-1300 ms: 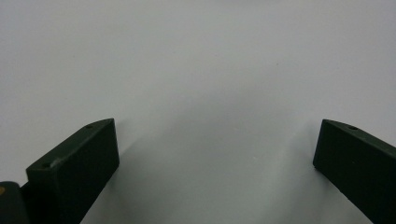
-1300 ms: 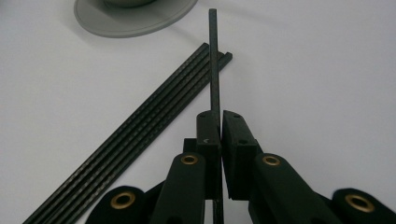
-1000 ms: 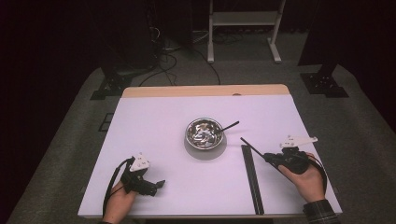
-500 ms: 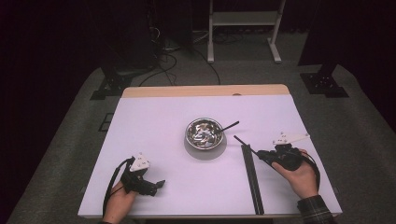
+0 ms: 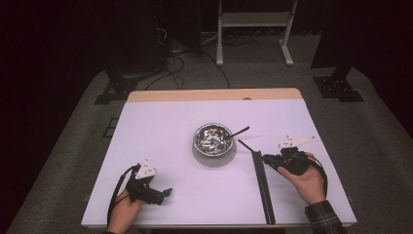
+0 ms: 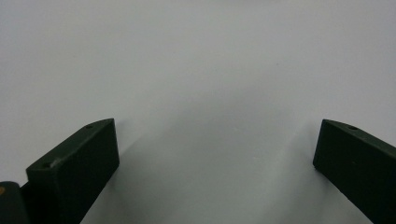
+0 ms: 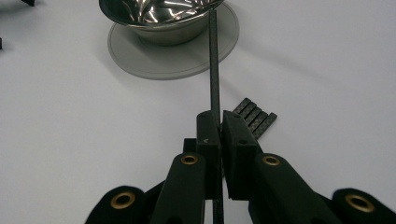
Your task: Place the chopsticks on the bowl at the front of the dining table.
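Observation:
A steel bowl (image 5: 213, 137) sits on a round grey mat (image 7: 154, 63) at the table's middle, with one thin black rod (image 5: 238, 131) leaning out over its right rim. My right gripper (image 5: 267, 157) is to the right of the bowl, shut on another thin black rod (image 5: 251, 148) whose free end points at the bowl (image 7: 159, 14). In the right gripper view the held rod (image 7: 214, 60) runs up from my right gripper (image 7: 219, 126) to the bowl's rim. My left gripper (image 5: 167, 191) rests near the front left, and my left gripper (image 6: 217, 154) has wide-open jaws over bare table.
A bundle of several long black rods (image 5: 263, 183) lies on the white table (image 5: 160, 126) just left of the right hand, reaching the front edge; their ends (image 7: 257, 119) show beside the right jaws. Dark floor, cables and stand legs lie beyond the table's far edge.
The right gripper has carried its rod leftward and a little away from the person, bringing the tip closer to the bowl. The left gripper has stayed put.

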`<state>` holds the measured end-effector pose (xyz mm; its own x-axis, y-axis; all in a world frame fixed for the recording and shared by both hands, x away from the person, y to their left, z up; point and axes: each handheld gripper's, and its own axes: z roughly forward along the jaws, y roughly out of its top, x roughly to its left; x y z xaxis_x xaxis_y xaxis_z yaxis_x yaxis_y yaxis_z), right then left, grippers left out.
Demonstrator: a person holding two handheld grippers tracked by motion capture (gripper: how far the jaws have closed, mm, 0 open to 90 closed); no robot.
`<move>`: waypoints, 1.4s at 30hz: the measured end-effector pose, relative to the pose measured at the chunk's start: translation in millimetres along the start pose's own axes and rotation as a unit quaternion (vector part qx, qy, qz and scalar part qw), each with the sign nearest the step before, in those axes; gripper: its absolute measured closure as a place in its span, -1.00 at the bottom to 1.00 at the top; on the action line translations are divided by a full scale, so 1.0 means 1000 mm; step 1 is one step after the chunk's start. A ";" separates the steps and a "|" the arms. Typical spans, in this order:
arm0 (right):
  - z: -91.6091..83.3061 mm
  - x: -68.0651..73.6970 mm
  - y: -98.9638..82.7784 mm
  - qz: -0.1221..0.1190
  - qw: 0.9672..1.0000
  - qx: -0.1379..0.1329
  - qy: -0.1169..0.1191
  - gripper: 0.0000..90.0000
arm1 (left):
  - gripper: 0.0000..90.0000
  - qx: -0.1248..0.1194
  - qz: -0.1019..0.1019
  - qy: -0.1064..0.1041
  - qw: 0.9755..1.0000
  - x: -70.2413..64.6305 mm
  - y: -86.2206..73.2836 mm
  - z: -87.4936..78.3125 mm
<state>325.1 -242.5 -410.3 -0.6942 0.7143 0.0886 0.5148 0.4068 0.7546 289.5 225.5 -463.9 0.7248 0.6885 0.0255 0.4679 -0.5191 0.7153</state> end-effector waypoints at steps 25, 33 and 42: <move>0.011 0.005 0.020 0.000 1.000 -0.007 0.006 0.90 | -1.00 0.000 0.000 0.000 1.000 0.000 0.000 0.000; 0.018 0.006 0.027 -0.001 1.000 -0.008 0.008 0.90 | -1.00 0.000 0.000 0.000 1.000 0.000 0.000 0.000; 0.026 0.007 0.037 0.000 1.000 -0.007 0.010 0.90 | -1.00 0.000 -0.001 0.000 1.000 0.000 0.000 0.000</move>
<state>352.3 -207.6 -398.8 -0.7042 0.7027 0.1016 0.5076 0.3983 0.7640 289.5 225.4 -463.9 0.7240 0.6894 0.0240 0.4690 -0.5174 0.7158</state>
